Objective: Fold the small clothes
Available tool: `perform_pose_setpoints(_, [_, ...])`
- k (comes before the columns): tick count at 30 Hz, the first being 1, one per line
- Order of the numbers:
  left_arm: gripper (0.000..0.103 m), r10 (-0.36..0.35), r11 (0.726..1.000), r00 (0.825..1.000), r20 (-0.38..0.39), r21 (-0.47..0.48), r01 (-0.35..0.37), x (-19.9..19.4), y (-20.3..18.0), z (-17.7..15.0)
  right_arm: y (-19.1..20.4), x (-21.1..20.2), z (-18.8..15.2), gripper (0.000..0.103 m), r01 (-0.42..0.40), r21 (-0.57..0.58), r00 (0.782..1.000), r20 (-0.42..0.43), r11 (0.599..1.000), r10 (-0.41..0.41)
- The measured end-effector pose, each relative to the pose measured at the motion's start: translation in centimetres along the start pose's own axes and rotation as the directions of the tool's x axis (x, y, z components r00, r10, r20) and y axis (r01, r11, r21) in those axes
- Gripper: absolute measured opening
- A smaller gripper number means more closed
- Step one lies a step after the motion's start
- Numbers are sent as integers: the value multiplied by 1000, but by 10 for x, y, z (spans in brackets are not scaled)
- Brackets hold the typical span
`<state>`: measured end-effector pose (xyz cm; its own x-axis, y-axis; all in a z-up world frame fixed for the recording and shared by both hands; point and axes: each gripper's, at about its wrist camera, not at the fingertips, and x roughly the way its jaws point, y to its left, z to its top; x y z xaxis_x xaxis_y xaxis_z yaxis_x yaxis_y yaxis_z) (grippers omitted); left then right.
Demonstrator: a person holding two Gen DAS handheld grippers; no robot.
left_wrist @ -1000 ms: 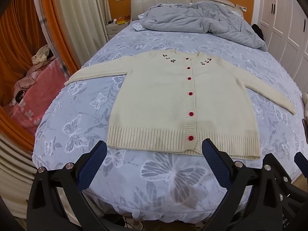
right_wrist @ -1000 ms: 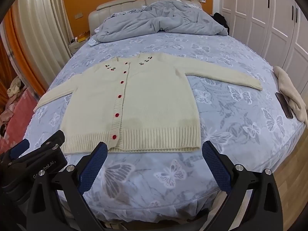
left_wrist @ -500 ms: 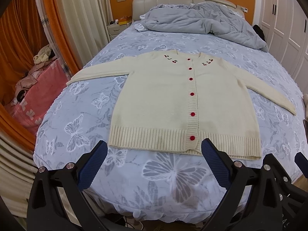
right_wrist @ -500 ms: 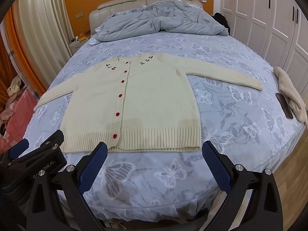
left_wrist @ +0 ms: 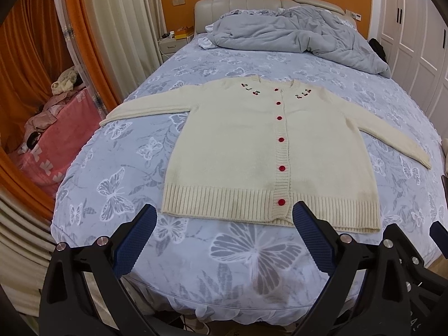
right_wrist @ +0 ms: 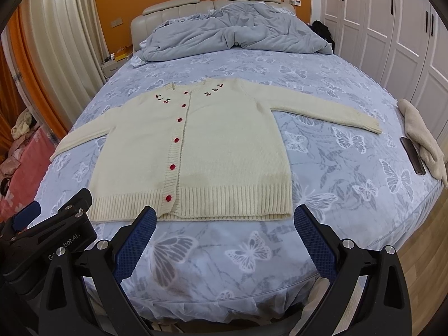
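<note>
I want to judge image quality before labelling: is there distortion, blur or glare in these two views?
Left wrist view: strong fisheye bending, dark corners, the cardigan sharp, no glare. Right wrist view: the same curved bed edge and wardrobe doors, soft even light, only faint shadows under the right hand-held gripper.

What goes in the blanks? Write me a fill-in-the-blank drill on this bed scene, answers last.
1. The cardigan lies flat, sleeves spread, closed with ___ buttons.
2. Both the left gripper and right gripper are ___, holding nothing.
3. The grey duvet is bunched near the ___.
4. A phone lies beside a beige ___.

Answers: red; open; headboard; towel
</note>
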<state>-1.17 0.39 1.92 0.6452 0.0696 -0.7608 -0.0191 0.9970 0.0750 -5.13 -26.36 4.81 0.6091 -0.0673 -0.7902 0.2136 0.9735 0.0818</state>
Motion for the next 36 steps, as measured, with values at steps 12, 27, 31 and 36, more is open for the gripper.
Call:
perform_pose_setpoints(12, [95, 3, 1000, 1000, 9, -3, -3, -3, 2, 0, 2, -6, 2, 98, -4, -3, 1000, 11, 1000, 4])
perform_pose_setpoints(27, [95, 5, 1000, 1000, 12, -2, -5, -4, 2, 0, 3, -7, 1, 98, -3, -4, 1000, 13, 1000, 3])
perform_pose_setpoints(31, [95, 3, 1000, 1000, 12, -3, -3, -5, 3, 0, 3, -8, 1, 98, -2, -4, 1000, 13, 1000, 2])
perform_pose_setpoints(36, [95, 4, 1000, 1000, 14, -4, -4, -5, 5, 1, 2, -6, 0, 98, -4, -4, 1000, 14, 1000, 4])
